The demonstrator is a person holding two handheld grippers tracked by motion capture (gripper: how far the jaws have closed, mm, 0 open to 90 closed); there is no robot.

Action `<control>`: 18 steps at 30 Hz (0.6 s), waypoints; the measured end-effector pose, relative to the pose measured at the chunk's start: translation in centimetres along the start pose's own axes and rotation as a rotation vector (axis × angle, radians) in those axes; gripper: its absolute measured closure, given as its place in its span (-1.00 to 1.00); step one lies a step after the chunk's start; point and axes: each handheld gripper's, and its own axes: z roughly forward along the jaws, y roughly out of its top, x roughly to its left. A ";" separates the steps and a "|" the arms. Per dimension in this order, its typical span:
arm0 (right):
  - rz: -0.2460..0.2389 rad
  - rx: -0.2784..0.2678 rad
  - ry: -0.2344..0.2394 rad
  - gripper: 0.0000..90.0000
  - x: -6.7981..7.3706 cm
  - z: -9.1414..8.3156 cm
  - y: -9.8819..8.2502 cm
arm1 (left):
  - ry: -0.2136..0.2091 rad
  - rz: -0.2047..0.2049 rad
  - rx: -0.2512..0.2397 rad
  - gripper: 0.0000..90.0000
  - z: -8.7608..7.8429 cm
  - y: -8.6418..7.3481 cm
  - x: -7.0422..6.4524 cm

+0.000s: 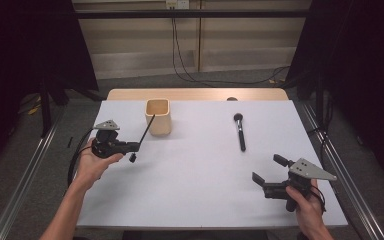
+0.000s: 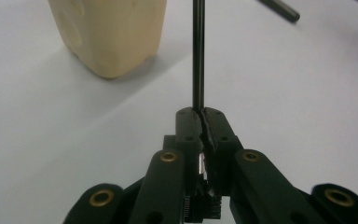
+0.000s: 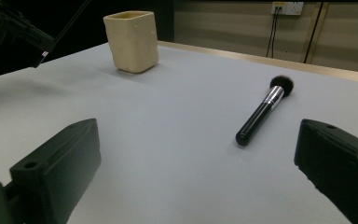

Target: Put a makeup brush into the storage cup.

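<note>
A thin black rod (image 2: 198, 56) is pinched in my left gripper (image 2: 199, 114), whose jaws are shut on it. In the high view the left gripper (image 1: 134, 147) is held over the table's left side. The rod (image 1: 147, 129) slants up from it to the rim of a cream square cup (image 1: 158, 116). A black makeup brush (image 1: 239, 131) with a silver ferrule lies flat at the right centre, bristles away from me. My right gripper (image 1: 269, 169) hovers near the front right, open and holding nothing, with the brush (image 3: 263, 109) ahead of it and the cup (image 3: 131, 41) far to the left.
The white tabletop (image 1: 195, 190) has a bare wooden strip (image 1: 195, 94) along its far edge. Metal rails (image 1: 25, 175) run along both sides on the floor. Cables (image 1: 190, 75) hang and trail behind the table, and dark curtains flank it.
</note>
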 end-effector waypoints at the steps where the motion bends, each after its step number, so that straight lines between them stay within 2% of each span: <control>1: -0.003 0.000 0.001 -1.00 0.0 0.0 0.0 | 0.005 0.003 -0.016 0.90 0.0 0.0 -0.2; 4: -0.006 0.002 0.002 -1.00 0.0 0.0 0.0 | 0.003 0.003 -0.056 0.90 0.0 0.0 -0.9; 11: -0.002 0.001 -0.002 -1.00 0.0 0.0 0.0 | -0.004 0.016 -0.113 0.90 0.1 -0.5 -2.1; 14: -0.002 0.000 -0.001 -1.00 -0.1 0.0 0.0 | -0.029 0.025 -0.114 0.90 0.1 -0.7 -2.7; 18: -0.011 -0.005 0.012 -1.00 0.2 -0.2 0.0 | -0.027 0.041 -0.103 0.90 0.2 -1.1 -3.5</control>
